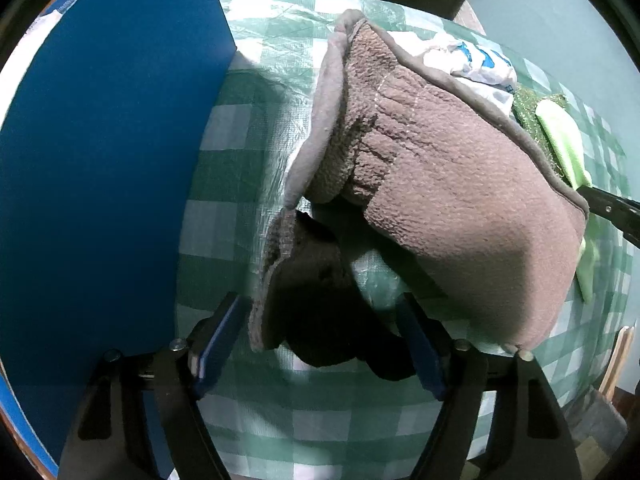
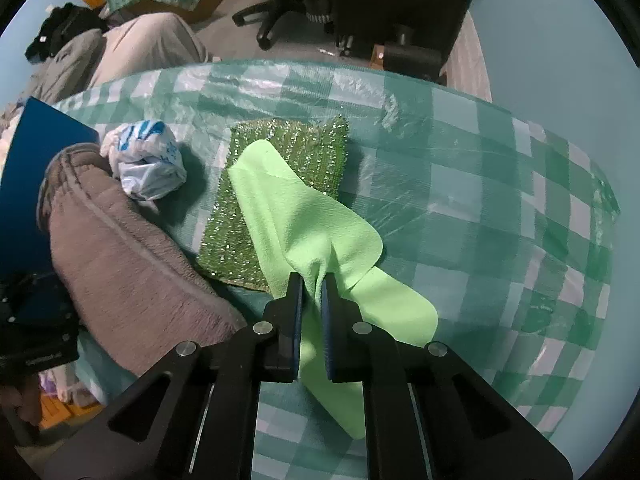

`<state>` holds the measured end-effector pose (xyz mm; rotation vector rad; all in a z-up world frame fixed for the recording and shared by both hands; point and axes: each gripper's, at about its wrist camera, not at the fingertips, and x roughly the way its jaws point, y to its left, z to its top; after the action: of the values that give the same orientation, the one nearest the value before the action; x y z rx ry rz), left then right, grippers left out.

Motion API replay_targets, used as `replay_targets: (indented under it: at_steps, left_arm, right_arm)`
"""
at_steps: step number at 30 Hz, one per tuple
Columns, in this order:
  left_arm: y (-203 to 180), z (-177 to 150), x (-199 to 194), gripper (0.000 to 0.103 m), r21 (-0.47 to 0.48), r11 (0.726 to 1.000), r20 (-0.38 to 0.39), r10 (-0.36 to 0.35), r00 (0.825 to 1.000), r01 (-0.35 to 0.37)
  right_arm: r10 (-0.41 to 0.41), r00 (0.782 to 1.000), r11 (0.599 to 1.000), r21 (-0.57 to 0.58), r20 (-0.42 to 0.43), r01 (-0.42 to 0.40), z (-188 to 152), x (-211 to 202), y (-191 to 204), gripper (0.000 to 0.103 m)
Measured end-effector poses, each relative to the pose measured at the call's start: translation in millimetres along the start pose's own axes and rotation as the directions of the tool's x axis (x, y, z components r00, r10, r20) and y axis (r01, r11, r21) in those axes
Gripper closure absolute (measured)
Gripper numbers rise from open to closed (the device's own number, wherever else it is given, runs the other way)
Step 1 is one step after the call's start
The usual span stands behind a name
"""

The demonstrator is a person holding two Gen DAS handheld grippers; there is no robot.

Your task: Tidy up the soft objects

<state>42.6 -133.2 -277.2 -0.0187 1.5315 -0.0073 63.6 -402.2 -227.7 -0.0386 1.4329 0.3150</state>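
Note:
A brown fleece towel lies bunched on the checked tablecloth, one corner drooping between the fingers of my left gripper, which is open and not closed on it. The towel also shows in the right wrist view. My right gripper is shut on a light green cloth that lies partly over a glittery green sponge. A crumpled white and blue plastic bag sits beside the towel. The cloth, sponge and bag show past the towel in the left wrist view.
A blue board stands upright at the left of the table; it also shows in the right wrist view. The right gripper's finger pokes in at the right edge. Office chairs and piled clothes lie beyond the table's far edge.

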Motion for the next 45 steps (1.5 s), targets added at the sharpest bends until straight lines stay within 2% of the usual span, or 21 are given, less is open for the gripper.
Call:
replay_targets:
  at_steps: [2,4,8,15,30,45]
  left_arm:
    - [0,0,-1,0.044,0.011,1.0,0.009,0.013,1.0,-0.013]
    - [4,1,-2,0.05,0.025,1.0,0.02,0.003,1.0,-0.004]
    - [6,3,-6,0.056,0.029,1.0,0.023,-0.012,1.0,0.011]
    - [19,-8,-30,0.058,0.051,0.998,0.057,-0.035,0.998,0.032]
    - [27,-17,-119,0.058,0.095,0.994,0.176,-0.066,0.982,0.05]
    - [38,-28,-151,0.058,0.103,0.992,0.229,-0.098,0.968,0.076]
  right_arm:
    - [0.002,1.0,1.0,0.014,0.01,-0.002,-4,-5,-2,0.096]
    - [0.008,1.0,0.999,0.031,0.02,-0.009,-8,-10,-4,0.096]
    - [0.018,0.999,0.998,0.054,0.042,-0.02,-18,-21,-7,0.096]
    - [0.035,0.995,0.997,0.071,0.092,-0.042,-29,-41,-5,0.096]
    - [0.05,0.984,0.998,0.023,0.171,-0.055,-31,-87,23,0.097]
    - [0.068,0.971,0.998,0.003,0.231,-0.07,-26,-126,55,0.097]
